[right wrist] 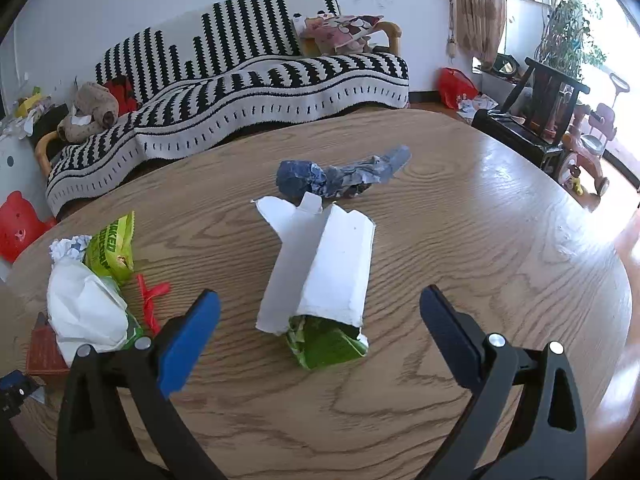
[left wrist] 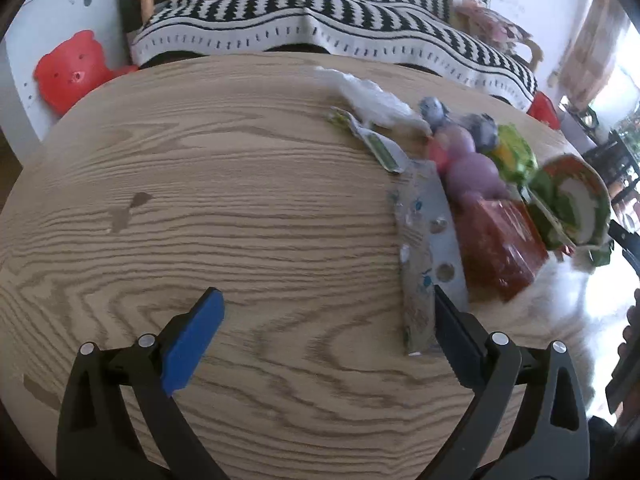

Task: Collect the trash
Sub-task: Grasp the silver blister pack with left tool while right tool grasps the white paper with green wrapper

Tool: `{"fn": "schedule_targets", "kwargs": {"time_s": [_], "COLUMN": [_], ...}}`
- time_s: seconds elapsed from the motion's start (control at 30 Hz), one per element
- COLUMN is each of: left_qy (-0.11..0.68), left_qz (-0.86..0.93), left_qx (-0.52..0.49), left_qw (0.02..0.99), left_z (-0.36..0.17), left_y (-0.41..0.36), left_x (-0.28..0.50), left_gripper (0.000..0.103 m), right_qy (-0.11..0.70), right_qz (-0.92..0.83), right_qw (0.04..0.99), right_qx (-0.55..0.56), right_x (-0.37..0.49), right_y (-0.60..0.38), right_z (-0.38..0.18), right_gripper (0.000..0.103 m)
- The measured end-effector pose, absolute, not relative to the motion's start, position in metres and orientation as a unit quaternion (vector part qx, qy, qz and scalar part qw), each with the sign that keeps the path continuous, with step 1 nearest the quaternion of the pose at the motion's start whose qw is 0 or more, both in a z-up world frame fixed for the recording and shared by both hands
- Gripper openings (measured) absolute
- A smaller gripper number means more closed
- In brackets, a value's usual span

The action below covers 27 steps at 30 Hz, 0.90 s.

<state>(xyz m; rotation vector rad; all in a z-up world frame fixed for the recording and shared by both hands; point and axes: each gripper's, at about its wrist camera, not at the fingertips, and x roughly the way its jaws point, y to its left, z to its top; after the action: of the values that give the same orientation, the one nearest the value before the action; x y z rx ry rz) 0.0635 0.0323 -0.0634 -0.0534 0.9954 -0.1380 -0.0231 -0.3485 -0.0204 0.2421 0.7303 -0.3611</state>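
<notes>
The flattened white carton (right wrist: 320,264) with a green wrapper (right wrist: 328,344) poking from its near end lies about mid-bench, lengthwise toward us, directly between the spread fingers of our right gripper (right wrist: 320,332). That looks like the piece in hand. The fingers stand wide apart, holding nothing, and the carton's near end sits just ahead of the tips. To take it well, we judge it best to push forward and down until the pads bracket the carton's lower body where the cardboard is doubled, not the loose green wrapper, which would likely slip or tear free. The carton is light and springy, so we close firmly enough to crush it a little and lift straight up.

Beyond it, toward the far edge, lies a crumpled blue-grey paper wad (right wrist: 340,178), well apart. Toward the left edge the rest of the litter is heaped: a white tissue bag (right wrist: 84,312), a green snack packet (right wrist: 110,248) and a red balloon scrap (right wrist: 150,300).

Our left gripper (left wrist: 324,320) is also open and empty over the bench (left wrist: 200,220), its right finger touching or just beside a long silver sachet (left wrist: 430,248); beside that lie a red box (left wrist: 500,248) and purple balloons (left wrist: 468,164), all motion-blurred.
</notes>
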Motion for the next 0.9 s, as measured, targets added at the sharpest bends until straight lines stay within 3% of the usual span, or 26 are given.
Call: {"fn": "schedule_targets", "kwargs": {"time_s": [0.17, 0.6, 0.63, 0.7, 0.73, 0.77, 0.8, 0.83, 0.9], "left_qy": [0.474, 0.474, 0.475, 0.471, 0.466, 0.462, 0.454, 0.449, 0.45], "left_qz": [-0.056, -0.062, -0.063, -0.068, -0.074, -0.078, -0.081, -0.084, -0.091], "left_qx": [0.04, 0.039, 0.039, 0.043, 0.046, 0.048, 0.05, 0.053, 0.047], "left_qw": [0.878, 0.877, 0.877, 0.879, 0.88, 0.882, 0.886, 0.888, 0.887], "left_z": [-0.068, -0.068, -0.068, -0.068, -0.068, -0.067, -0.064, -0.061, -0.061], "left_y": [0.012, 0.009, 0.01, 0.009, 0.008, 0.008, 0.006, 0.005, 0.005], "left_x": [0.07, 0.088, 0.088, 0.088, 0.087, 0.086, 0.084, 0.083, 0.082], "left_gripper": [0.097, 0.097, 0.097, 0.095, 0.09, 0.085, 0.062, 0.03, 0.004], "right_qy": [0.354, 0.357, 0.363, 0.377, 0.381, 0.387, 0.389, 0.385, 0.384], "right_qz": [-0.19, -0.201, -0.199, -0.194, -0.193, -0.184, -0.177, -0.174, -0.167], "right_qw": [0.906, 0.901, 0.9, 0.894, 0.892, 0.889, 0.888, 0.89, 0.892], "right_qx": [0.133, 0.142, 0.138, 0.145, 0.15, 0.163, 0.169, 0.17, 0.17], "right_x": [-0.019, -0.009, -0.006, 0.0, 0.001, 0.002, 0.001, 0.0, -0.002], "right_y": [-0.357, -0.371, -0.371, -0.375, -0.376, -0.38, -0.38, -0.38, -0.379], "right_z": [-0.023, -0.032, -0.034, -0.039, -0.04, -0.044, -0.045, -0.044, -0.044], "right_gripper": [0.096, 0.096, 0.093, 0.066, 0.048, 0.041, 0.041, 0.04, 0.038]}}
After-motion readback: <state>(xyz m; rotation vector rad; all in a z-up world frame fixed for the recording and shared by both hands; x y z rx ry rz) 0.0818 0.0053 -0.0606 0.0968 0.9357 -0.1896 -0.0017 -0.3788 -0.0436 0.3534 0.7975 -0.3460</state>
